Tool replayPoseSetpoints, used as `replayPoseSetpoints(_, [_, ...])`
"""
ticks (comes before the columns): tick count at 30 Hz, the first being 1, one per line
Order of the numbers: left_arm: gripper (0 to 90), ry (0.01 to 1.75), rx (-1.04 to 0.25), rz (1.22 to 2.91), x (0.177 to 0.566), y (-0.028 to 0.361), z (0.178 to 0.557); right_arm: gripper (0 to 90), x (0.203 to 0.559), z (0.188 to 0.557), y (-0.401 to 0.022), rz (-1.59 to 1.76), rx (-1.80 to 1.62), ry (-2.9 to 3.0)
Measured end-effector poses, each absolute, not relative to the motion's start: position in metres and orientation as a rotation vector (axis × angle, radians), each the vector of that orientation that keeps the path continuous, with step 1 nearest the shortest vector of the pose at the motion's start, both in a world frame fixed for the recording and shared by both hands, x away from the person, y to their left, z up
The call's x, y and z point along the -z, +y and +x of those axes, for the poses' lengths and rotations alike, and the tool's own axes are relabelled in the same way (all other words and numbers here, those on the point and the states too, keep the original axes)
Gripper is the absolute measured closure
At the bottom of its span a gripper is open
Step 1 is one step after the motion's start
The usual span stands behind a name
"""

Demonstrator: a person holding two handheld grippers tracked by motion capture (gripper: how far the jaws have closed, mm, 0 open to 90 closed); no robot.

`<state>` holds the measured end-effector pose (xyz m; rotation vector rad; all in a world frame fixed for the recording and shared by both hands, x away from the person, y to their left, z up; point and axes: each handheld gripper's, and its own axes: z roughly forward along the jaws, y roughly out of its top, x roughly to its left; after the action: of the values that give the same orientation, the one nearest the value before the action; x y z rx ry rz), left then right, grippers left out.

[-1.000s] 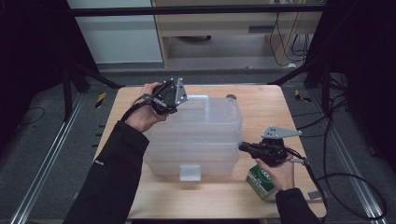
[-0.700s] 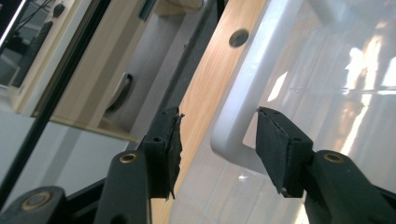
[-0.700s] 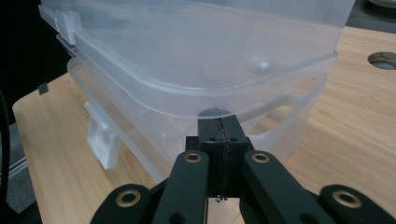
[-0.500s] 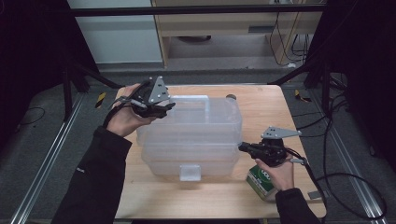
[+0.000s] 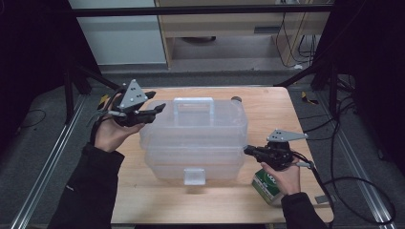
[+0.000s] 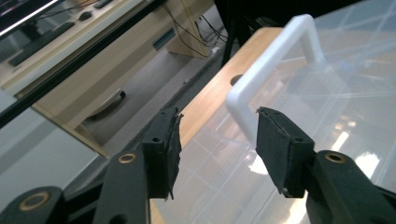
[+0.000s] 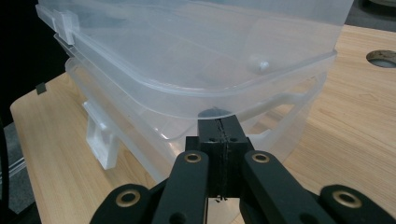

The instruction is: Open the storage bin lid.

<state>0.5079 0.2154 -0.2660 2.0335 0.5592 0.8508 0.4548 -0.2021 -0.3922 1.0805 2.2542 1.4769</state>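
A clear plastic storage box (image 5: 196, 138) with a white carry handle (image 5: 193, 102) stands mid-table. My left gripper (image 5: 157, 109) hovers off its back left corner, pointing at the box. In the left gripper view its jaws (image 6: 217, 140) stand open with nothing between them and have just been closing a little; the handle (image 6: 275, 60) lies beyond over the lid (image 6: 327, 121). My right gripper (image 5: 248, 150) is shut at the box's right side. In the right gripper view its tips (image 7: 218, 128) touch the underside of the lid's rim (image 7: 224, 95), and the lid sits slightly raised.
A green carton (image 5: 266, 183) stands on the wooden table (image 5: 143, 200) under my right hand. The box's front latch (image 5: 195, 175) faces the near edge. A round cable hole (image 7: 383, 57) lies behind the box. Desks and cables line the far side.
My left gripper has moved left, from above the box's back left corner to just off its side. The right gripper and the box have stayed put.
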Motion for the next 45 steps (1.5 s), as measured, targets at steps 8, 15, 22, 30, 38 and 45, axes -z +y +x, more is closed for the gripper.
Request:
replayPoseSetpoints(8, [60.2, 0.738, -0.86, 1.846, 0.273, 0.249, 0.495, 90.0, 0.392, 0.455, -0.201, 1.081, -1.473, 2.251])
replayPoseSetpoints(15, [66.2, 0.798, -0.894, 1.756, 0.286, 0.276, 0.476, 90.0, 0.392, 0.455, -0.202, 1.079, -1.473, 2.254])
replayPoseSetpoints(22, [72.6, 0.865, -0.91, 1.69, 0.296, 0.3, 0.457, 90.0, 0.392, 0.455, -0.201, 1.08, -1.469, 2.256])
replayPoseSetpoints(30, [78.3, 0.921, -0.925, 1.683, 0.315, 0.316, 0.443, 90.0, 0.392, 0.454, -0.201, 1.08, -1.462, 2.258])
replayPoseSetpoints(38, [82.6, 0.994, -0.852, 1.725, 0.355, 0.323, 0.442, 90.0, 0.391, 0.454, -0.201, 1.079, -1.457, 2.261])
replayPoseSetpoints(45, [86.7, 1.009, -0.812, 1.745, 0.37, 0.323, 0.441, 90.0, 0.391, 0.454, -0.201, 1.076, -1.455, 2.262])
